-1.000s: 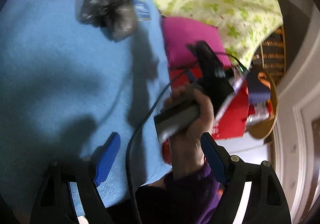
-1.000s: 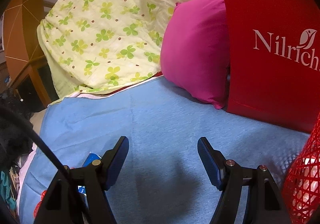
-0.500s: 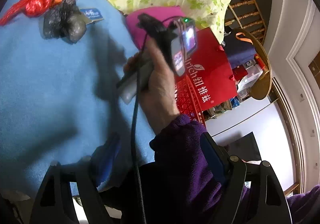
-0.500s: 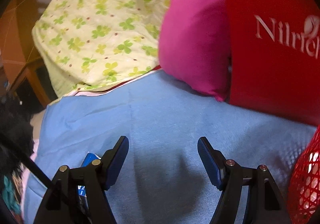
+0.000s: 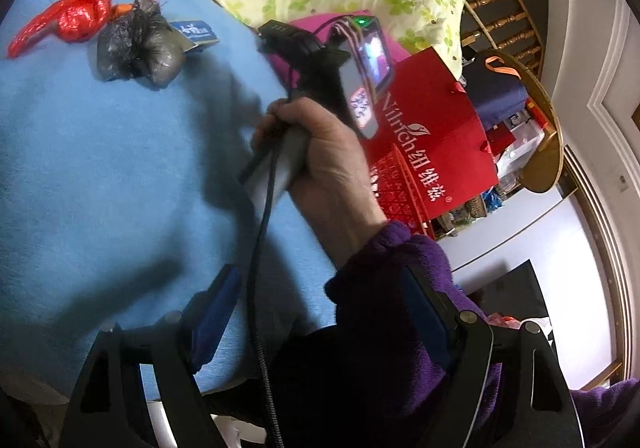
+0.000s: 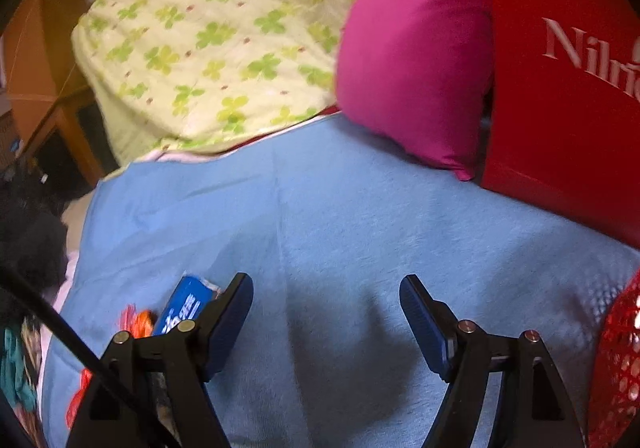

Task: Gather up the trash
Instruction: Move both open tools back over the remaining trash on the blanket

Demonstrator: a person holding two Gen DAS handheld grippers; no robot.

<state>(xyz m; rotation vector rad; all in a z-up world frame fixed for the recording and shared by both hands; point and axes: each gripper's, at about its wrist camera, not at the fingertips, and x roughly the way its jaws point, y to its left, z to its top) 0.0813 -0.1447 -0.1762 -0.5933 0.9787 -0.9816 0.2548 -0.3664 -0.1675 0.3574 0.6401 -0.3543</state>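
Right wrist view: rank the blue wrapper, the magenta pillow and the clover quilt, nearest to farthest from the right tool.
1. Blue wrapper, lying on the blue blanket beside the right tool's left finger.
2. Magenta pillow, ahead and to the right, against the red bag.
3. Clover quilt, bunched behind, upper left.

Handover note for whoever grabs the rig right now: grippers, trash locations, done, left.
Left gripper: open, empty; a purple sleeve lies across its view.
Right gripper: open, jaws just widened, nothing between them, over bare blue blanket.
Trash, all loose on the blanket: red plastic bag, crumpled black bag beside it, blue wrapper against the black bag. The wrapper shows just left of the right gripper's left finger.
Red paper bag stands by the pink pillow.
Done: nothing visibly collected.
Left: all three pieces.
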